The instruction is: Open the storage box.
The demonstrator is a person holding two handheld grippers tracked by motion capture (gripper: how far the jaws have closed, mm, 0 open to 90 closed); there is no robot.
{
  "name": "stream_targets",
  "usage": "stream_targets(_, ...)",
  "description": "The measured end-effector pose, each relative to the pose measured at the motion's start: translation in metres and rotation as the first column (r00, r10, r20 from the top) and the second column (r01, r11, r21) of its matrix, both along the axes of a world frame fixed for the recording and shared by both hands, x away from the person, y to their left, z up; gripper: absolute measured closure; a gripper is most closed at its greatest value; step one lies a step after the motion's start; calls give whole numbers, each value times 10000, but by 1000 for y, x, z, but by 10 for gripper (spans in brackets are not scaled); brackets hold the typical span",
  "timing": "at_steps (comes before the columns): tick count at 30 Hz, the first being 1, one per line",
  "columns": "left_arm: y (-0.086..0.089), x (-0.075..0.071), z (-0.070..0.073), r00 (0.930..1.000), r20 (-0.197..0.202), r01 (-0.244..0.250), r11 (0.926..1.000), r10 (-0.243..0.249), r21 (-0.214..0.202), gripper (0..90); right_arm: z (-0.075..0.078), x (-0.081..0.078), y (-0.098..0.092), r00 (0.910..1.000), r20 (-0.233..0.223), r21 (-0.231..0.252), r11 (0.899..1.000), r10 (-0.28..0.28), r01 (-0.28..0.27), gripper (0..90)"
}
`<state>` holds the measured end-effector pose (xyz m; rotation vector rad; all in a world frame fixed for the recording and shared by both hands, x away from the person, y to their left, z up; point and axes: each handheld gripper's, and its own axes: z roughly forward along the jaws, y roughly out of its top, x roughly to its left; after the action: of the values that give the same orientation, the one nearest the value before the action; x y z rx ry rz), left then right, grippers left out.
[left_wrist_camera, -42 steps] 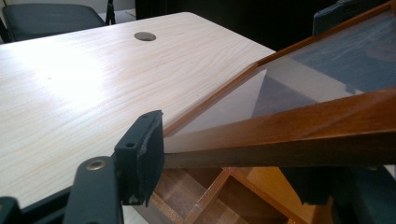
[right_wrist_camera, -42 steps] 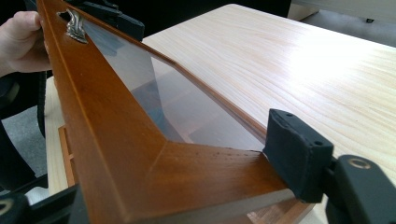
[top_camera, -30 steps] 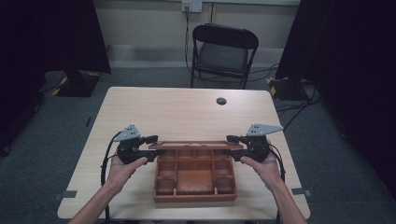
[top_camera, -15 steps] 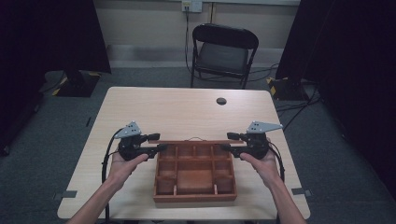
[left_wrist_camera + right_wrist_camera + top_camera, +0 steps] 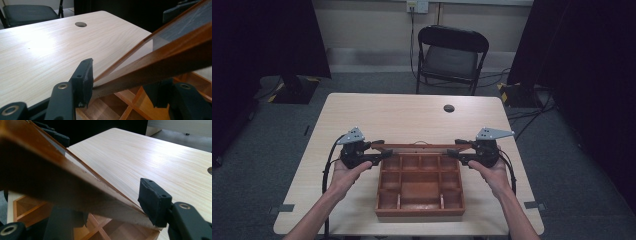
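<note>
A brown wooden box [image 5: 419,212] with several open compartments sits on the near half of the table. Its glass-paned lid [image 5: 419,146] is tilted up along the back edge. My left gripper [image 5: 382,150] is shut on the lid's left end and my right gripper [image 5: 455,150] on its right end. In the left gripper view the lid's frame [image 5: 162,62] runs between the black pads [image 5: 85,75], over the compartments [image 5: 130,102]. The right gripper view has the lid's frame [image 5: 50,177] crossing between the pads [image 5: 153,200].
The light wooden table [image 5: 412,115] stretches bare behind the box, with a round cable hole [image 5: 449,108] near its far edge. A black folding chair [image 5: 451,55] stands beyond the table. Dark curtains hang at both sides.
Both grippers have kept their hold on the lid's ends and lifted it a little higher, toward the back of the box. The box itself has stayed put.
</note>
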<state>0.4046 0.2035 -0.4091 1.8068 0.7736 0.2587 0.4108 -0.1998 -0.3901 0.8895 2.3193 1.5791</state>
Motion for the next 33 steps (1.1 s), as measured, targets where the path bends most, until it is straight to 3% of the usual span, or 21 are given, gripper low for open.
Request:
stream_targets(10, 1, 11, 1, 9998, -184, -1, 9999, 0, -102, 442, -1, 6, 4, 10000, -55, -8, 10000, -77, 77, 463)
stream_targets(17, 1, 17, 0, 10000, -64, -66, 9997, 65, -238, 457, -4, 10, 2, 9989, -69, 81, 9989, -455, 455, 471)
stream_targets(23, -4, 22, -6, 9999, -148, -2, 10000, 2, -24, 446, -7, 12, -1, 9983, -155, 80, 9984, -558, 559, 483)
stream_targets(33, -3, 26, -8, 9999, -90, -121, 9999, 121, -77, 468, -10, 17, -1, 9963, -164, 200, 9962, -842, 845, 488)
